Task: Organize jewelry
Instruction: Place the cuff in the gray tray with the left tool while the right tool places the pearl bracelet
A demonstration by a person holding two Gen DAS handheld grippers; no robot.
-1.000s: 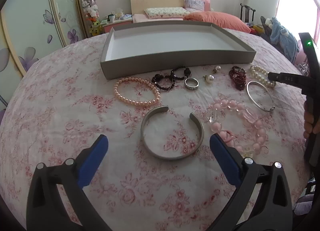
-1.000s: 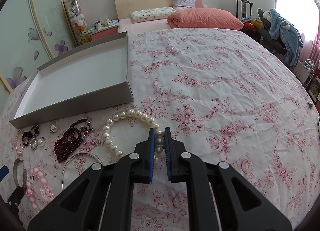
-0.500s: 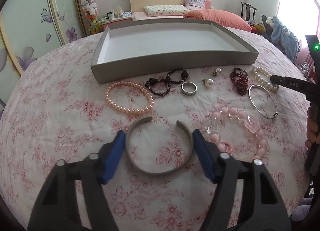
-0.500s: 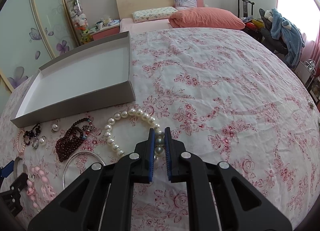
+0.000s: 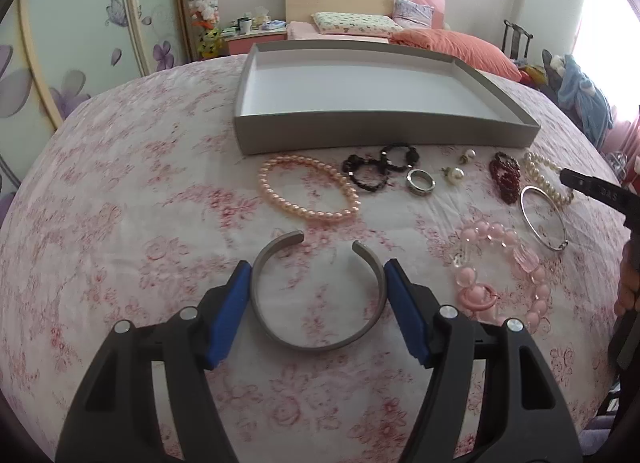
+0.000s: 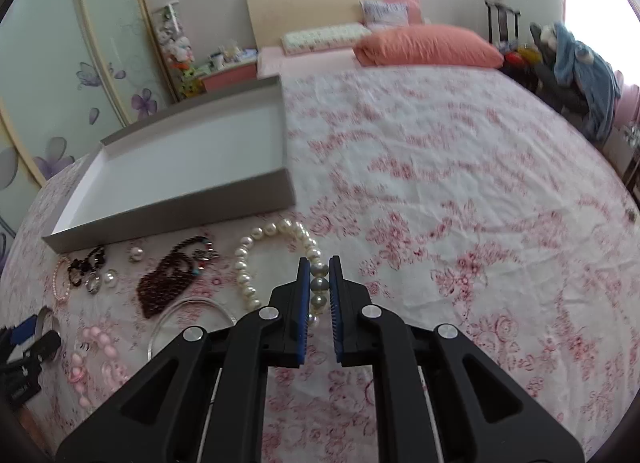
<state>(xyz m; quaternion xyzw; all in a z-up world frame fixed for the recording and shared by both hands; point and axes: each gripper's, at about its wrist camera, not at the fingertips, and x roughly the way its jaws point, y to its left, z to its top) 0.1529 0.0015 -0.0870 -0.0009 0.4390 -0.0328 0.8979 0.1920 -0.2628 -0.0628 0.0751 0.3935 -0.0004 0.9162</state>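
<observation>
Seven bracelets (image 5: 307, 199), one ring (image 5: 421, 182), two earrings (image 5: 453, 175), one tray (image 5: 384, 131).

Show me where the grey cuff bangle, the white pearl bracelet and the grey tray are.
grey cuff bangle (image 5: 316, 344): left wrist view, on the near curve of the band.
white pearl bracelet (image 6: 244, 265): right wrist view, on a pearl of its left side.
grey tray (image 5: 384, 130): left wrist view, on its near outer wall.

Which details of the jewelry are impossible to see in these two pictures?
- Right wrist view: near end of the white pearl bracelet, hidden under the right claw.
- Left wrist view: ring engraving, too small.
- Right wrist view: grey cuff, cut off by the left claw.
</observation>
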